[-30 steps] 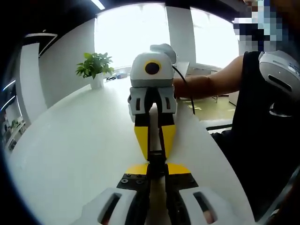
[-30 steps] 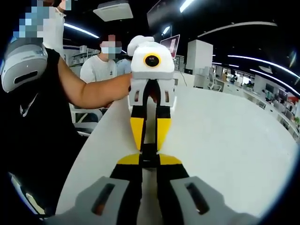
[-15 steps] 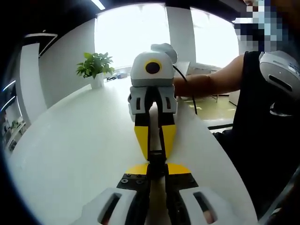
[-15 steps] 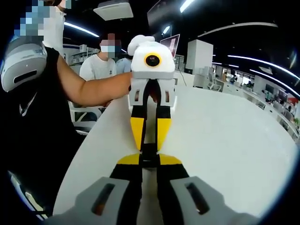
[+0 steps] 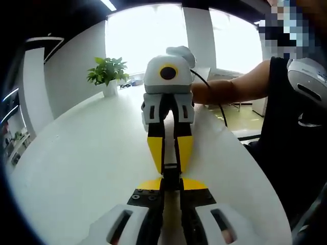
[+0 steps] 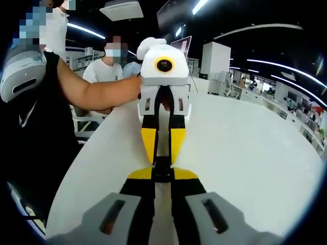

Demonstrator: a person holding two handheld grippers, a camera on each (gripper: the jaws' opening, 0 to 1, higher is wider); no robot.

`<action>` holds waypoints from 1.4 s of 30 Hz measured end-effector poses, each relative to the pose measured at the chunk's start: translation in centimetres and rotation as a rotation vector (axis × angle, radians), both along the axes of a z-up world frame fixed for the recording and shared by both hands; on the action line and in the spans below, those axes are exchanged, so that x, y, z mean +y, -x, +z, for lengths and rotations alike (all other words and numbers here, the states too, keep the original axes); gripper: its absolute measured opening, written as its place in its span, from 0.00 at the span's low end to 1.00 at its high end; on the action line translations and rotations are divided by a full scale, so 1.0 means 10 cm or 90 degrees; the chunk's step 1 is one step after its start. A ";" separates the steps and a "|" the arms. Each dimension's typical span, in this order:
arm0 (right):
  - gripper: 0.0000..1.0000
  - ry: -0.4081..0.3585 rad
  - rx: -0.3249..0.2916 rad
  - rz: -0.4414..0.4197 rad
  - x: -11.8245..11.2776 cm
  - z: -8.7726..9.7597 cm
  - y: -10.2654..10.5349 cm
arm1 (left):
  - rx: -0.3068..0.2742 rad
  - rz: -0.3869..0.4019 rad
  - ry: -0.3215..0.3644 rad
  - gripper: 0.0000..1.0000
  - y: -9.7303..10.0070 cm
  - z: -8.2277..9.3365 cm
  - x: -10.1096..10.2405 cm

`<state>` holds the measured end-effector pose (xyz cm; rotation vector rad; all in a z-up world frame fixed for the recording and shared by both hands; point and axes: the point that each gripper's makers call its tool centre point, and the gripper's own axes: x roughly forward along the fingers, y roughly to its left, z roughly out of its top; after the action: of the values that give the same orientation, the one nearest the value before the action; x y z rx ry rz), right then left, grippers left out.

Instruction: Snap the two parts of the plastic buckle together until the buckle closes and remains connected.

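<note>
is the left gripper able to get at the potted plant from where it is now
Probably not without letting go: the left gripper is shut on the black buckle, nose to nose with the right gripper. The potted plant stands apart, across bare white table.

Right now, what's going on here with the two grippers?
A person holds the left gripper and right gripper tip to tip above a white table, pressing a small dark plastic buckle between them. Each gripper looks shut on one end. The joint is mostly hidden, so I cannot tell whether the buckle has latched.
</note>
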<state>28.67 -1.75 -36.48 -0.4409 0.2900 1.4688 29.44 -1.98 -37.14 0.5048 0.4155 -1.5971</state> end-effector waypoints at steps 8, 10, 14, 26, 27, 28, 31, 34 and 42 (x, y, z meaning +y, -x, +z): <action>0.09 -0.001 0.005 -0.008 -0.05 0.00 -0.18 | -0.004 -0.001 0.003 0.08 -0.17 0.00 -0.04; 0.09 -0.001 0.010 -0.010 -0.06 -0.01 -0.23 | -0.002 0.001 0.002 0.08 -0.21 0.00 -0.05; 0.09 0.001 0.010 -0.011 -0.06 -0.03 -0.28 | -0.003 0.004 -0.003 0.08 -0.26 -0.02 -0.05; 0.09 0.006 0.008 -0.010 -0.06 0.00 -0.34 | 0.004 0.009 0.005 0.08 -0.34 0.01 -0.05; 0.09 0.006 0.008 -0.010 -0.06 0.00 -0.34 | 0.005 0.010 0.005 0.08 -0.35 0.01 -0.05; 0.09 0.006 0.008 -0.010 -0.06 0.00 -0.35 | 0.004 0.010 0.005 0.08 -0.35 0.01 -0.05; 0.09 0.007 0.008 -0.011 -0.06 -0.01 -0.36 | 0.004 0.009 0.003 0.08 -0.37 0.00 -0.06; 0.09 0.006 0.008 -0.013 -0.07 0.00 -0.39 | 0.003 0.009 0.002 0.08 -0.40 0.01 -0.06; 0.09 0.007 0.007 -0.016 -0.09 0.02 -0.47 | 0.001 0.009 0.000 0.08 -0.47 0.03 -0.09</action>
<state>33.38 -2.67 -36.25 -0.4370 0.3119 1.4456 34.15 -2.87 -36.88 0.4995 0.4201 -1.5842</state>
